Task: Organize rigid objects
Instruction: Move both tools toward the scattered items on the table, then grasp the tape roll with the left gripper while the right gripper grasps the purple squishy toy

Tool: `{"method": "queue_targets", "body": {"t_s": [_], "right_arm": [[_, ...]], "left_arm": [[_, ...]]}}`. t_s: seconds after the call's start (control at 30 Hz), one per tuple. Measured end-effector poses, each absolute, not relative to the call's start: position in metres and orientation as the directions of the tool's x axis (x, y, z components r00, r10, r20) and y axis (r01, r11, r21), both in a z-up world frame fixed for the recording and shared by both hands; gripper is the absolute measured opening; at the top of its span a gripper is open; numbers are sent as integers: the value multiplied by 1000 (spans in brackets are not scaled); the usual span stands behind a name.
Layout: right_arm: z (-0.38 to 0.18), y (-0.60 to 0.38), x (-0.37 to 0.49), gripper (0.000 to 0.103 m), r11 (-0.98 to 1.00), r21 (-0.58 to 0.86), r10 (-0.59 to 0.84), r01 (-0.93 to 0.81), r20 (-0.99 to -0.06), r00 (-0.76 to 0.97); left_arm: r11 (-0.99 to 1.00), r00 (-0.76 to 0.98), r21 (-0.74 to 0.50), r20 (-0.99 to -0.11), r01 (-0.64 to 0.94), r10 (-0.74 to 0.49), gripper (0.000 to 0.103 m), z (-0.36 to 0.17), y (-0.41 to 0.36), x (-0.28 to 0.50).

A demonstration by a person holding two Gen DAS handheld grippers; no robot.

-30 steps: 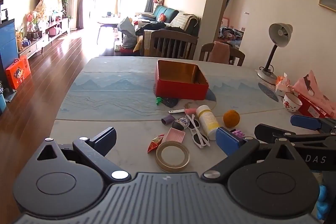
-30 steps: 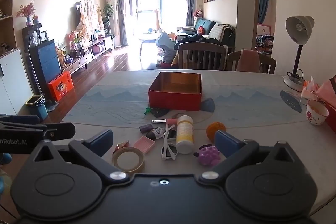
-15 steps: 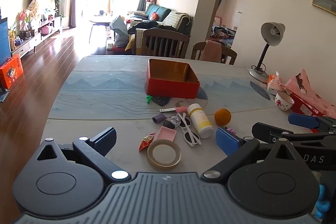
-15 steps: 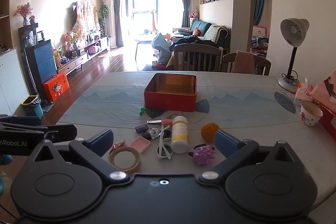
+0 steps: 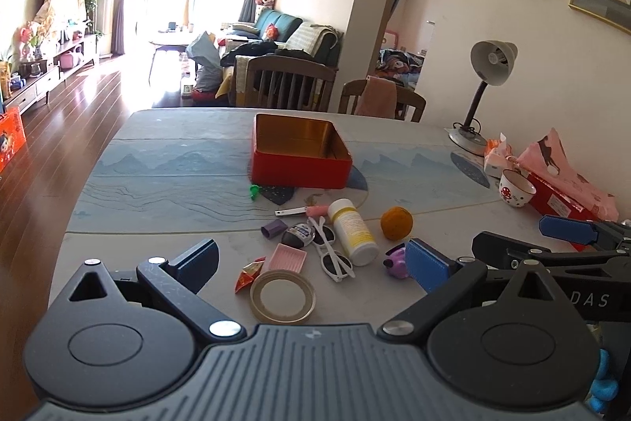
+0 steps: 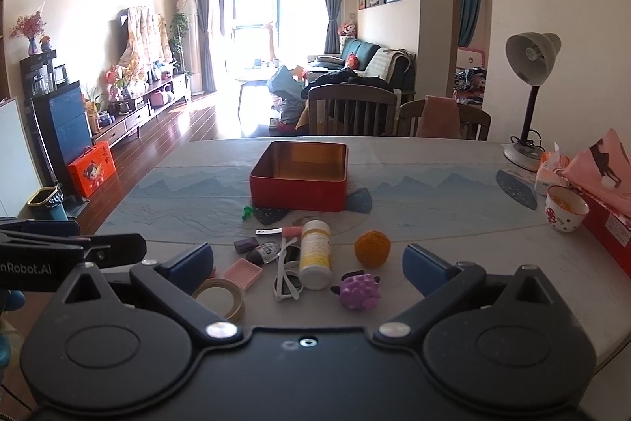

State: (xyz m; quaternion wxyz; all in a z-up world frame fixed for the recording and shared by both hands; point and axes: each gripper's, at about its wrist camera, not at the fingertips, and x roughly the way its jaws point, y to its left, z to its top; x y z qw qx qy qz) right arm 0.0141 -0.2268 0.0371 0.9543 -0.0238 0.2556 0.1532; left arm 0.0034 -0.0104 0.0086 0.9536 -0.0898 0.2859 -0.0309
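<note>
Tools left and right spread, empty; bare table between clutter and right edge.

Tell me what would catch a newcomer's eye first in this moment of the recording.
The open red tin stands out first, empty at mid-table. In front of it lies a scatter of small things: a white bottle on its side, an orange ball, a purple toy, white sunglasses and a tape roll. Both the left gripper and right gripper hover open over the near edge, holding nothing.
</note>
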Motion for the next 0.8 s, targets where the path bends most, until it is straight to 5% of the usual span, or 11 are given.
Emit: {"method": "queue_targets", "body": {"t_s": [0.8], "right_arm": [[13,-246,49,96,956,84,281,-281,-539,794]], "left_arm": [[981,785,-187,-600,51,-155,102,-13,-28,47]]}}
